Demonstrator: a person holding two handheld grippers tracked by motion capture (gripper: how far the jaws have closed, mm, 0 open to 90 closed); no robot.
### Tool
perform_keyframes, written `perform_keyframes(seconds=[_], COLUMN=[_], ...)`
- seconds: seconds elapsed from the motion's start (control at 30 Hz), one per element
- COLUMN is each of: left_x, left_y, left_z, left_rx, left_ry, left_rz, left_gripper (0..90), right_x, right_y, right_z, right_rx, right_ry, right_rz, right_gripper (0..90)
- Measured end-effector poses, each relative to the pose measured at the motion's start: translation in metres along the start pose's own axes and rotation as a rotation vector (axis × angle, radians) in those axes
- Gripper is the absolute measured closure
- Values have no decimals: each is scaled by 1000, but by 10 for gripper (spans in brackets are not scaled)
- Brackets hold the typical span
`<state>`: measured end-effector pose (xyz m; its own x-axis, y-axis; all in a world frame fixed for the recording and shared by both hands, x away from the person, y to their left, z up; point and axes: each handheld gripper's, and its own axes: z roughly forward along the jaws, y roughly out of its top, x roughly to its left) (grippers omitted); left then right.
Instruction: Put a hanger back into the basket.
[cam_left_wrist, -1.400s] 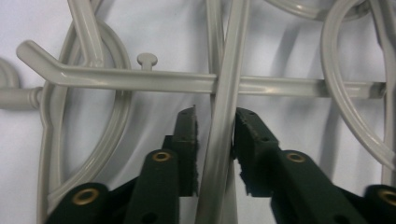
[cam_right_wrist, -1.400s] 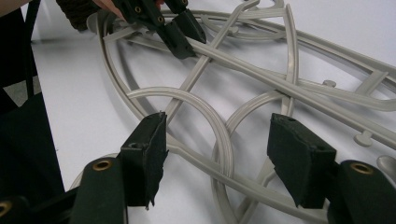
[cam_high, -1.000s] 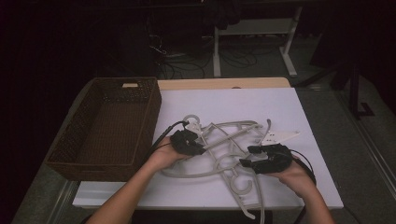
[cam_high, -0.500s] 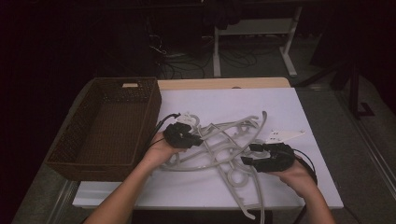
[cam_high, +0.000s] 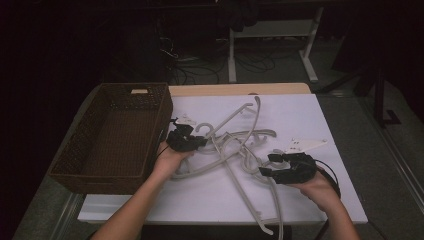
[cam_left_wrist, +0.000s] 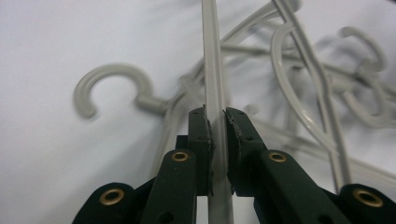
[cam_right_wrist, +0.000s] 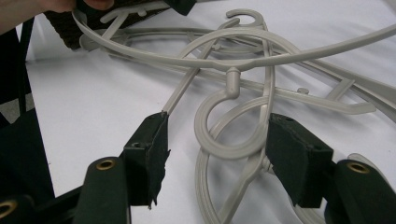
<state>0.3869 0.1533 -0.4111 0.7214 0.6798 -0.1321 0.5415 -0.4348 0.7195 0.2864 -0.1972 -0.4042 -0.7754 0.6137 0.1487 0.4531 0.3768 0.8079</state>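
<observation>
A tangle of grey plastic hangers (cam_high: 240, 145) lies on the white table top (cam_high: 200, 200). My left gripper (cam_high: 201, 142) is beside the basket and is shut on one thin hanger bar (cam_left_wrist: 215, 93), which runs up between its pads; that hanger (cam_high: 235, 116) is tilted up from the pile. A loose hook (cam_left_wrist: 112, 84) lies to the left of this bar. My right gripper (cam_high: 267, 165) rests at the pile's right side, held by a hand. Its jaws (cam_right_wrist: 215, 135) stand wide apart, with a hanger hook (cam_right_wrist: 229, 126) lying between them, not pinched.
A dark woven basket (cam_high: 112, 89) stands on the table's left side, close to my left hand. A flat white plastic piece (cam_high: 305, 145) lies right of the pile. Beyond the far edge are a desk frame (cam_high: 232, 55) and floor cables.
My left gripper has moved left and a little up toward the basket, dragging its hanger and raising one arm of it. The right gripper has stayed put.
</observation>
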Motion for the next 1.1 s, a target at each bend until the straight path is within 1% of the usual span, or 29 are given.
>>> perform_keyframes(seconds=[0.03, 0.07, 0.1, 0.23, 0.27, 0.3, 0.33, 0.37, 0.4, 0.43, 0.47, 0.6, 0.63, 0.67, 0.73, 0.8, 0.87, 0.9, 0.93, 0.97, 1.0, 1.03, 1.1], left_x=[4, 4, 5, 6, 6, 5, 5, 5, 5, 3, 3, -5, -9, -9, -16, -22, -29, -35, -35, -38, -38, -39, -40], left_y=[-4, -4, -6, -8, -8, -8, -8, -8, -7, -6, -6, -2, -1, -1, 0, -1, -3, -5, -5, -8, -8, -12, -18], left_z=[5, 5, 9, 12, 13, 12, 11, 11, 9, 7, 7, -1, -2, -2, -5, -6, -9, -12, -12, -14, -14, -14, -15], left_rx=[25, 25, 40, 53, 54, 51, 45, 45, 39, 30, 30, 21, 23, 23, 31, 42, 61, 78, 78, 94, 94, 107, 132], left_ry=[7, 7, 20, 33, 40, 60, 68, 68, 72, 66, 66, 22, -13, -13, -44, -64, -92, -96, -96, -100, -100, -102, -107], left_rz=[-12, -12, -10, -5, -1, 8, 10, 10, 9, 18, 18, 50, 65, 65, 87, 109, 146, 179, 179, 205, 205, 217, 227], left_gripper=[809, 808, 806, 792, 762, 704, 667, 642, 642, 613, 609, 596, 590, 587, 585, 580, 578, 599, 622, 648, 667, 679, 701], right_x=[0, 0, 0, 0, 0, 0, 0, 0, 0, 0, 0, 0, 0, 0, 0, 0, 0, -1, -1, -1, -1, -1, -1], right_y=[0, 0, -1, -1, -1, -1, -1, -1, -1, -1, -1, -1, -1, -1, -1, -2, -2, -2, -2, -2, -2, -2, -3], right_z=[0, 1, 1, 2, 2, 2, 2, 2, 2, 2, 2, 3, 3, 3, 3, 3, 3, 3, 3, 3, 3, 4, 4], right_rx=[1, 4, 5, 8, 9, 8, 8, 8, 8, 10, 10, 14, 14, 14, 15, 20, 21, 21, 21, 21, 21, 24, 26], right_ry=[0, 0, 0, 1, 1, 2, 1, 1, 1, 2, 2, 0, 1, 1, 0, -4, -6, -7, -7, -7, -7, -5, -5], right_rz=[0, 2, 0, -1, -1, -2, -1, -1, -1, -1, -1, -5, -5, -5, -5, -3, -4, -5, -5, -4, -4, -5, -6], right_gripper=[386, 386, 386, 386, 386, 386, 386, 386, 386, 386, 386, 386, 386, 386, 386, 386, 386, 386, 386, 386, 386, 386, 386])
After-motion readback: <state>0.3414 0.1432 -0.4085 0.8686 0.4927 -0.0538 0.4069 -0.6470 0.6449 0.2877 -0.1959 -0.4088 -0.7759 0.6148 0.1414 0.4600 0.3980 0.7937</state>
